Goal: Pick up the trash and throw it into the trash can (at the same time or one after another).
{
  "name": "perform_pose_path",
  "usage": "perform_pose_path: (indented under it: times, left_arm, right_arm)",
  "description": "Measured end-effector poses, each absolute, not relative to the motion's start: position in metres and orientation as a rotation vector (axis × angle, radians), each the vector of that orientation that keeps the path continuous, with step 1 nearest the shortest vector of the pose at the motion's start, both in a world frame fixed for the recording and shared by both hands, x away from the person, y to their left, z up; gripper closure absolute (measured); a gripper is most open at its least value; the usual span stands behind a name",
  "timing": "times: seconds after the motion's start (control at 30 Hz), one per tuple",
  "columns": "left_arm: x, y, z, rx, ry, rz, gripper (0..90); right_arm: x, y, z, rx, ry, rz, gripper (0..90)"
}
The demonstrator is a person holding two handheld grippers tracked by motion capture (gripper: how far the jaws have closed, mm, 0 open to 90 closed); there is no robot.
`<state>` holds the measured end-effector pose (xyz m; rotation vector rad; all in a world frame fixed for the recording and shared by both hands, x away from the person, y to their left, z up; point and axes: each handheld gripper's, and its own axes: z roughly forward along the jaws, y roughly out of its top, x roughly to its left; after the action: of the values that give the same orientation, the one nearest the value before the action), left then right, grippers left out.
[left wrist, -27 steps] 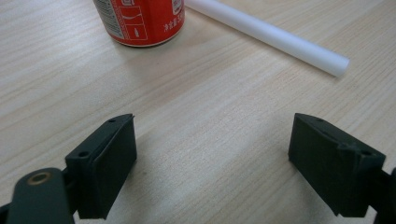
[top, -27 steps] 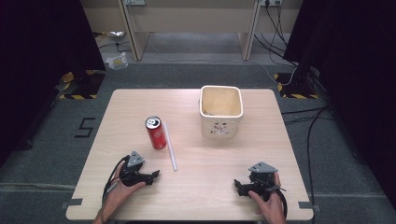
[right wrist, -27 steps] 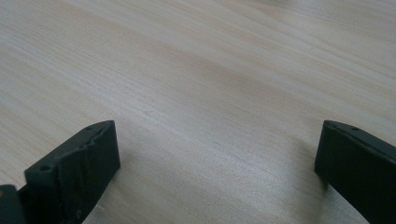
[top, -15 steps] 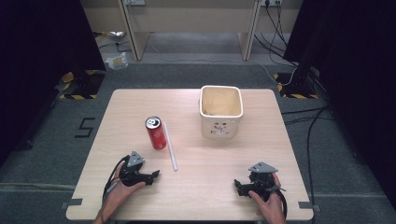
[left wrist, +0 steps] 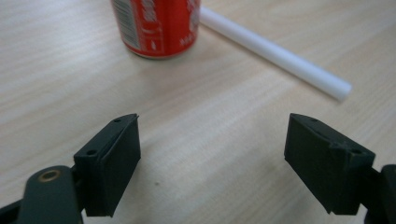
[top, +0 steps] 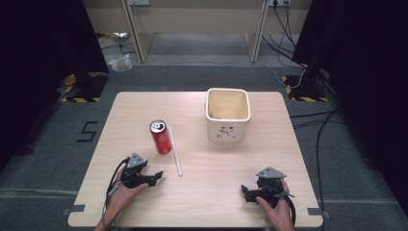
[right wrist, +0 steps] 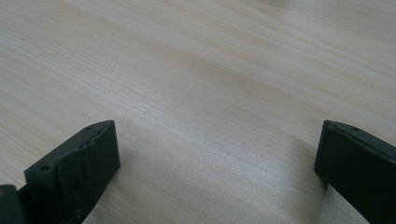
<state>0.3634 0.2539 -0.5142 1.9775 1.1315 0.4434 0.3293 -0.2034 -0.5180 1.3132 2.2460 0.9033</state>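
From the high view, the left gripper rests low on the table near the front edge, and its jaws stand apart with nothing in them. It points toward the red can and the white tube, so these look like the things it is getting ready to pick up. The can stands up straight, and the tube lies flat just beside it on the right. The right gripper waits near the front right corner, well apart from everything. The cream bin stands farther back with its top open, maybe as the place to drop things, though that is a guess. There is lots of bare wood between the two grippers.

In the left gripper view, both black jaws are wide apart and hold nothing. The can is just ahead on the left, and the tube runs off to the right, with free table in front of them.

In the right gripper view, the jaws are spread wide too, with bare wood between them and nothing to bump into
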Motion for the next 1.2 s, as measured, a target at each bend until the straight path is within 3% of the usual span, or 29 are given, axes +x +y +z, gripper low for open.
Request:
perform_pose_path:
  times: [1.2]
  left_arm:
    - [0.416, 0.245, -0.48, 1.878, 1.13, 0.485, 17.9]
  right_arm:
    - [0.329, -0.203, -0.518, 1.313, 2.246, 0.904, 0.3]
